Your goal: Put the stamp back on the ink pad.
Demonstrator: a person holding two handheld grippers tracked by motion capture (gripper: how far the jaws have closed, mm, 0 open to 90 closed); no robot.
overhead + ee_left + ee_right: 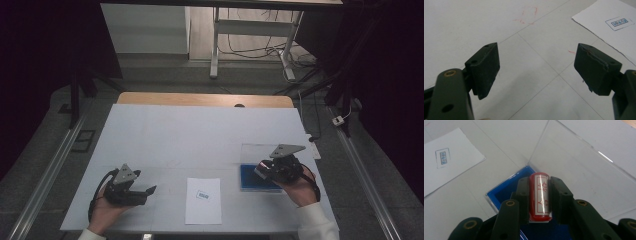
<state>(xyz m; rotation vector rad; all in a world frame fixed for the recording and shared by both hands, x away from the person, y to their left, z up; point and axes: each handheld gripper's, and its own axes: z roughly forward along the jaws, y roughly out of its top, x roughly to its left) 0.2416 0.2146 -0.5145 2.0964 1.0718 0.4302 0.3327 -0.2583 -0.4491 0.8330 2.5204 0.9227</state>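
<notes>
- Right gripper [539, 195] is clamping a red stamp [541, 195] betw. both pads; stamp is sitting upright-ish along the jaws, label side facing the camera.
- Stamp is hanging directly over the blue ink pad [504, 192], which is lying just under and ahead of the fingertips; the pad's clear lid [579, 162] is standing open beyond the tips.
- Left gripper [536, 67] is resting released, jaws wide apart, nothing betw. them; bare table [474, 25] is lying under its fingers.
- Paper [203, 200] w/ one blue imprint [203, 195] is lying betw. the two grippers, off to the right of the left fingers and well apart from the right ones.
- Judged step: inking or re-docking the stamp at the pad.
- Risk 1: stamp body is smooth and round, so it could be rolling or slipping in the pads if grip is easing during a press.
- Risk 2: tilted descent could be giving uneven ink pickup, hence a patchy print.
- Risk 3: fingertips are working close to the lid; a forward push could be knocking it or shifting the pad.
- Risk 4: paper is lying unrestrained; w/ left gripper idle, it could be sliding or lifting w/ the stamp.
</notes>
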